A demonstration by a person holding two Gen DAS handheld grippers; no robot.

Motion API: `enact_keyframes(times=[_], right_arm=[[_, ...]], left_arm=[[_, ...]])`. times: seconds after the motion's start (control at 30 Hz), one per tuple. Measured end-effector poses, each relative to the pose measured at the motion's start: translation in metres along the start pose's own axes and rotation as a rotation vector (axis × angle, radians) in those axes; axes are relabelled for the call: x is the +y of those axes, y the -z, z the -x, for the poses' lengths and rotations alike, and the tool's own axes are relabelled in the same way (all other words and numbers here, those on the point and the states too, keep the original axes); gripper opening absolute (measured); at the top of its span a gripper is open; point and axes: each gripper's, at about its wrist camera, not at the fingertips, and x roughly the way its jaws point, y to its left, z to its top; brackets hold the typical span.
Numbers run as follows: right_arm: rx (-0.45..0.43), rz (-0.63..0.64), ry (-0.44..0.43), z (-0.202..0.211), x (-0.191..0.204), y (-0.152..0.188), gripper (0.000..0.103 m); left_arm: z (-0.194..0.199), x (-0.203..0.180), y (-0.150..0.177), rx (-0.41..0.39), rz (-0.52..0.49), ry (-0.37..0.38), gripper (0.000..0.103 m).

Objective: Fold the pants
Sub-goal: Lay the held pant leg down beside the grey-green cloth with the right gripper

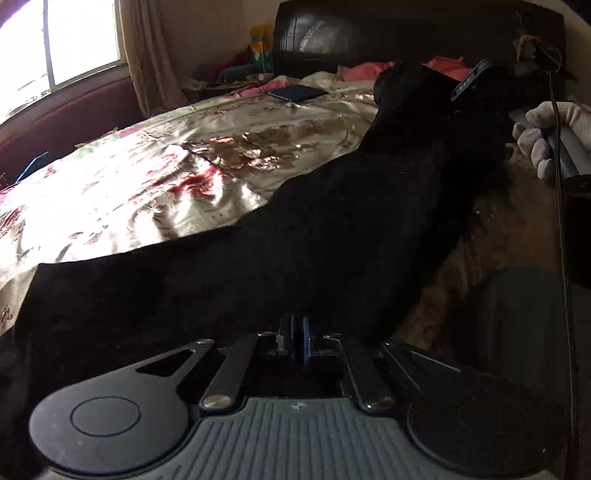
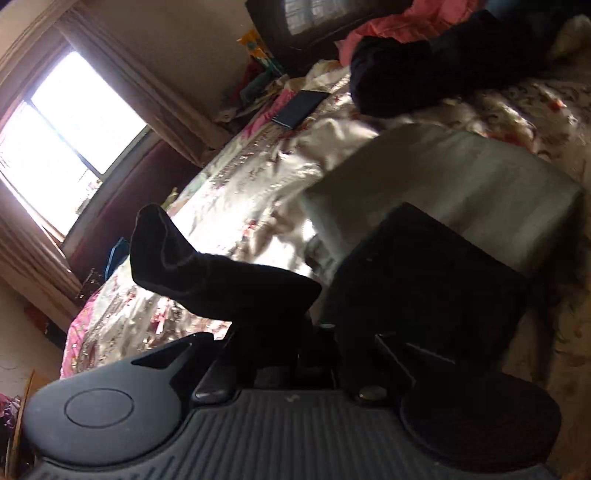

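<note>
Black pants (image 1: 332,221) stretch across the floral bedspread (image 1: 147,177), lifted between both grippers. My left gripper (image 1: 295,332) is shut on the near edge of the pants. In the left wrist view the right gripper (image 1: 476,85) is raised at the far right, held by a gloved hand (image 1: 546,125), with the cloth hanging from it. In the right wrist view my right gripper (image 2: 299,332) is shut on black pants cloth (image 2: 207,269) that sticks out to the left. Its fingertips are hidden by the cloth.
A dark phone or notebook (image 1: 297,92) lies on the far bedspread. Pink pillows (image 1: 365,68) lie by the dark headboard (image 1: 369,33). A grey folded item (image 2: 443,184) lies on the bed in the right wrist view. A window (image 1: 55,44) is at the left.
</note>
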Motion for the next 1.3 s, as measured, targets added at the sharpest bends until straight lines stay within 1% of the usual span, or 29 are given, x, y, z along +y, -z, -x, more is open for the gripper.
enact_keyframes(times=[0.03,0.1,0.17,0.27,0.37,0.43,0.47,0.57,0.63,0.67,0.7,0.77,0.8,0.83,0.9,0.93,0.97,1.07,1.13,1.17,1.2,1.3], right_arm=[[0.027,-0.032,0.026,-0.008,-0.022,0.006,0.004],[0.028,-0.067,-0.027,-0.01,-0.043,0.015,0.003],[0.007,-0.031,-0.035,-0.008,-0.038,0.016,0.004],[-0.01,0.018,-0.067,-0.007,-0.026,0.011,0.01],[-0.023,-0.018,-0.107,-0.008,-0.03,0.004,0.01],[-0.025,-0.034,-0.109,-0.007,-0.03,0.002,0.007],[-0.035,-0.034,-0.11,-0.003,-0.028,0.001,0.006],[-0.104,-0.008,-0.174,0.028,-0.023,0.005,0.005],[-0.144,-0.022,-0.206,0.049,-0.027,0.009,0.005],[-0.151,-0.034,-0.2,0.053,-0.033,0.011,0.004],[-0.146,-0.038,-0.165,0.051,-0.041,0.014,0.005],[-0.088,-0.059,-0.059,0.036,-0.059,0.019,0.006],[-0.068,-0.082,-0.055,0.031,-0.068,0.022,0.006],[-0.069,-0.092,-0.064,0.031,-0.071,0.023,0.006],[-0.095,-0.08,-0.081,0.034,-0.069,0.019,0.011],[-0.106,-0.076,-0.091,0.035,-0.067,0.017,0.011],[-0.11,-0.071,-0.102,0.035,-0.066,0.014,0.014],[-0.14,-0.039,-0.088,0.033,-0.063,0.003,0.017],[-0.14,-0.027,-0.087,0.03,-0.063,-0.002,0.022],[-0.129,-0.024,-0.098,0.026,-0.063,-0.004,0.03],[-0.118,-0.019,-0.11,0.024,-0.063,-0.004,0.034],[-0.125,-0.003,-0.117,0.023,-0.059,-0.002,0.033]], left_arm=[[-0.009,-0.01,0.005,0.027,-0.029,0.0,0.02],[-0.012,-0.021,0.009,0.037,-0.08,-0.03,0.02],[-0.011,-0.023,0.004,0.046,-0.095,-0.033,0.02],[-0.009,-0.018,0.002,0.065,-0.071,-0.016,0.021],[-0.008,-0.014,-0.003,0.071,-0.068,-0.022,0.022],[-0.009,-0.018,-0.004,0.07,-0.075,-0.027,0.022],[-0.008,-0.02,-0.003,0.069,-0.078,-0.027,0.022],[-0.005,-0.02,-0.002,0.061,-0.075,-0.021,0.022],[-0.005,-0.019,0.0,0.064,-0.07,-0.017,0.022],[-0.006,-0.018,0.002,0.064,-0.063,-0.016,0.022],[-0.007,-0.017,0.003,0.064,-0.054,-0.013,0.022],[-0.009,-0.017,0.004,0.066,-0.048,-0.012,0.022],[-0.008,-0.017,0.003,0.067,-0.049,-0.013,0.022],[-0.008,-0.017,0.003,0.068,-0.05,-0.013,0.022],[-0.008,-0.017,0.002,0.07,-0.055,-0.013,0.022],[-0.009,-0.018,0.002,0.072,-0.058,-0.012,0.022],[-0.01,-0.018,0.001,0.074,-0.06,-0.013,0.022],[-0.01,-0.02,-0.001,0.075,-0.071,-0.016,0.022],[-0.01,-0.022,-0.001,0.073,-0.077,-0.015,0.022],[-0.01,-0.022,-0.001,0.072,-0.074,-0.014,0.022],[-0.01,-0.022,-0.001,0.07,-0.072,-0.01,0.022],[-0.008,-0.022,-0.001,0.065,-0.077,-0.001,0.022]])
